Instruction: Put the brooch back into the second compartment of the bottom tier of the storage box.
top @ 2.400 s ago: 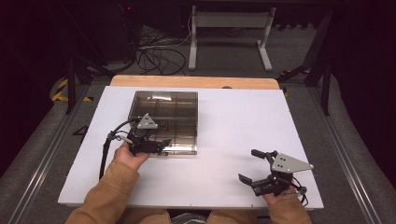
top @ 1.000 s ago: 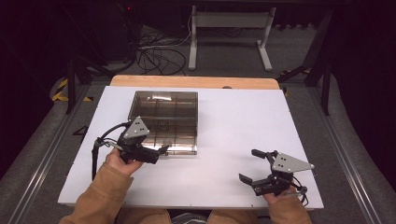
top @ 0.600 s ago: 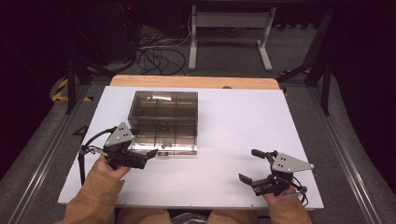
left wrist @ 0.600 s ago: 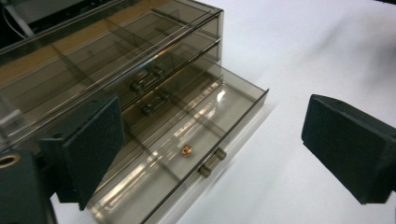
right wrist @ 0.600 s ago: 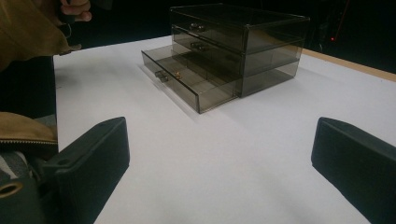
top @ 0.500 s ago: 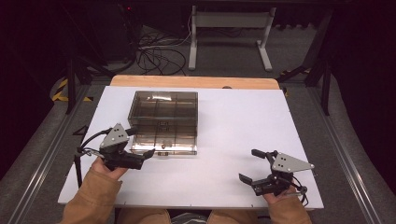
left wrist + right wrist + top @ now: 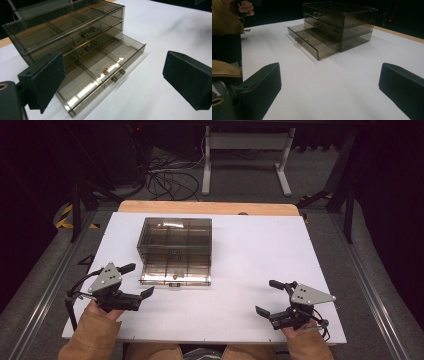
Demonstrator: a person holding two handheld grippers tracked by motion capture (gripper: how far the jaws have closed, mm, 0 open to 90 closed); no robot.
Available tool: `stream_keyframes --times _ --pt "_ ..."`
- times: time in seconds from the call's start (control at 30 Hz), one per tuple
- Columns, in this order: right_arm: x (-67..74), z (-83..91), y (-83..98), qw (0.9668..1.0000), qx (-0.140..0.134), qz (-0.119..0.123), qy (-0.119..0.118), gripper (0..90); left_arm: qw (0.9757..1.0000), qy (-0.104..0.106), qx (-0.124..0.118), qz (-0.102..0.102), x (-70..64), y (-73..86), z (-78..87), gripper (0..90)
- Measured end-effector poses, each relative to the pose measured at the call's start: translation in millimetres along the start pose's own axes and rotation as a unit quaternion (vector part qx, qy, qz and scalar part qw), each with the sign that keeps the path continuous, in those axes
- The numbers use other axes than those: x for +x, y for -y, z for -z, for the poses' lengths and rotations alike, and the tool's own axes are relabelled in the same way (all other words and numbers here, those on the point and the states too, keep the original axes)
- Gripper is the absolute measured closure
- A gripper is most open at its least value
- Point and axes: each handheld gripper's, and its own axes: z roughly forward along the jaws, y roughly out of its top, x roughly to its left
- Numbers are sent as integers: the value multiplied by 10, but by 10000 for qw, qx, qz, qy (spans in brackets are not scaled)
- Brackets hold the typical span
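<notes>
Presently the white tabletop [image 7: 250, 270] carries a smoky clear drawer box [image 7: 175, 237], set left of centre and toward the far edge. Its bottom drawer [image 7: 100, 75] stands pulled out toward the person; the two drawers above it are closed. A small round brown object [image 7: 105, 70], too small to identify, lies in the open drawer just behind the front wall, near the handle [image 7: 118, 75].

The left tool [image 7: 135, 282] sits near the drawer's front left corner, jaws apart and holding nothing. The right tool [image 7: 267, 297] rests well apart from the box at the near right, jaws likewise apart and empty.

Judgement: the step in hand appears to concern the open drawer, either retrieving the small object or closing up. For retrieval, the left tool should come in from above, clear of the front wall and dividers, and close gently. For closing, push squarely at the handle so the light box does not slide.
</notes>
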Motion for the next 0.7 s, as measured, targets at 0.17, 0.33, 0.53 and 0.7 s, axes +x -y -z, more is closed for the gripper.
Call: stream_keyframes --times 0.17,0.33,0.53,0.7 --pt "0 0 0 10000 2 -1 3 49 10000 17 -56 78 20 124 51 53" --pt "-1 -4 1 10000 13 7 8 49 9997 122 -130 183 64 221 71 51" --pt "-4 -7 5 10000 29 2 9 49 9999 -8 -159 17 52 360 72 37" --pt "-2 -12 7 10000 40 -5 12 49 9999 14 -102 8 64 466 69 34"
